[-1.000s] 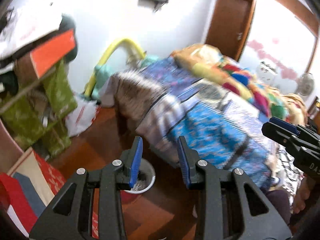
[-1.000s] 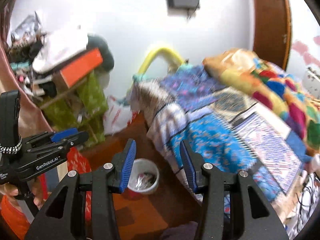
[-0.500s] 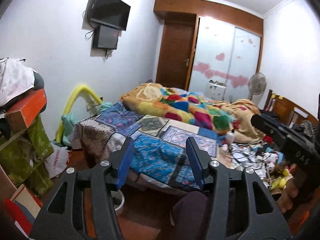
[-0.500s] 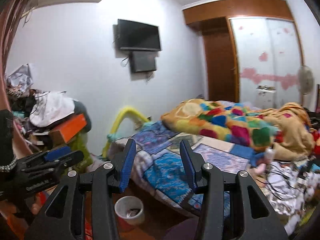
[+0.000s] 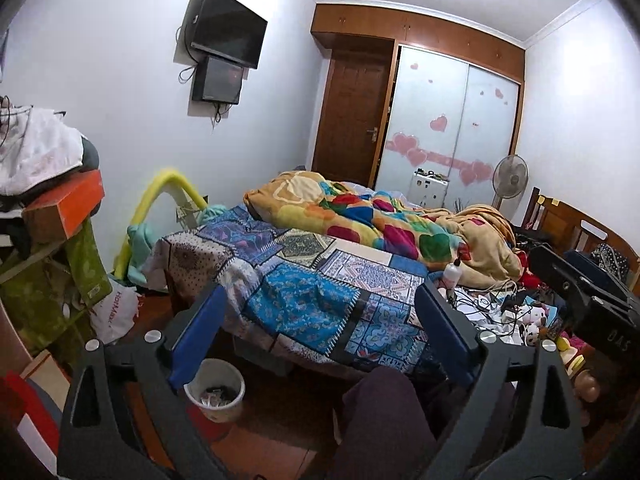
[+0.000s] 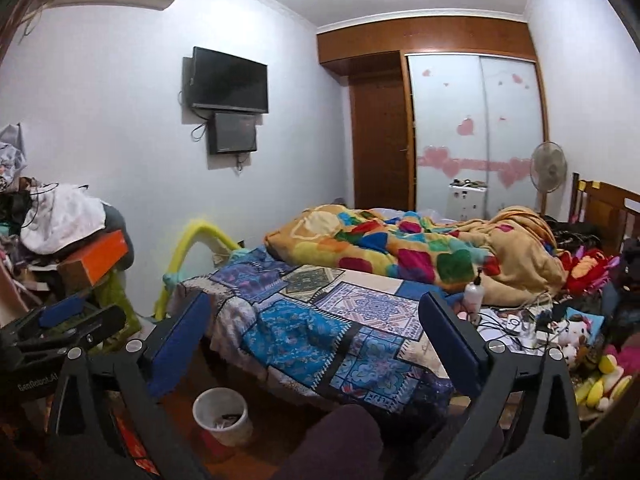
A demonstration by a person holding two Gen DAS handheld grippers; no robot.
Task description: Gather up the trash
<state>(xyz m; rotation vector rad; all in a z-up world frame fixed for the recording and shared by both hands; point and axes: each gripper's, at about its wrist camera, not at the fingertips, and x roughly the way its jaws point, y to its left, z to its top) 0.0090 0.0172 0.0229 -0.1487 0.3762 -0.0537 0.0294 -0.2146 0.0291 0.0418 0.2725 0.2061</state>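
Left wrist view: left gripper (image 5: 316,340) and right gripper (image 6: 316,344) empty, jaws just opened wide. Bin (image 5: 215,390) on floor below-left, nearer left gripper; clutter (image 5: 492,304) on bed (image 5: 320,300), right.

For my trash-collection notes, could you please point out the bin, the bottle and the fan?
bin (image 5: 215,400): left wrist view, on its white front wall.
bottle (image 6: 473,295): right wrist view, on its white body.
fan (image 5: 509,179): left wrist view, on its round grille.
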